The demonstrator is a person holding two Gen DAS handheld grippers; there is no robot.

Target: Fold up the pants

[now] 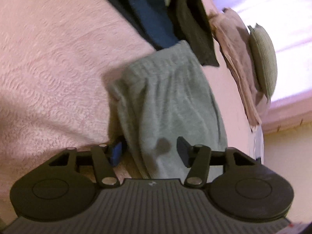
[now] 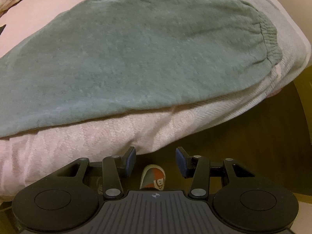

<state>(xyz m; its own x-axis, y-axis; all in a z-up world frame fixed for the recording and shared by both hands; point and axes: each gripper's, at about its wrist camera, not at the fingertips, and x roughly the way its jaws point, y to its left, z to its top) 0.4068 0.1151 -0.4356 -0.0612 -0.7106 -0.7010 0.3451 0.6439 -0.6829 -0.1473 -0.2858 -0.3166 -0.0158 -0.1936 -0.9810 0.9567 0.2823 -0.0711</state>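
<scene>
Green fleece pants (image 1: 167, 97) lie on a pink bed cover (image 1: 48, 68), with their ribbed waistband (image 1: 161, 58) at the far end. My left gripper (image 1: 150, 153) is open, and a fold of the pants runs between its wide-apart fingers. In the right wrist view the pants (image 2: 136, 54) spread flat across the cover (image 2: 97, 136), and an elastic cuff (image 2: 269, 39) lies at the right near the bed's corner. My right gripper (image 2: 156, 161) is open at the bed's edge, below the pants, with no cloth between its fingers.
Dark blue and black clothes (image 1: 156, 19) are piled beyond the waistband. A tan garment (image 1: 234, 54) and a round green cushion (image 1: 263, 58) lie to the right. Wooden floor (image 2: 253, 136) shows beside the bed, and a person's foot in a patterned sock (image 2: 154, 179) is under the right gripper.
</scene>
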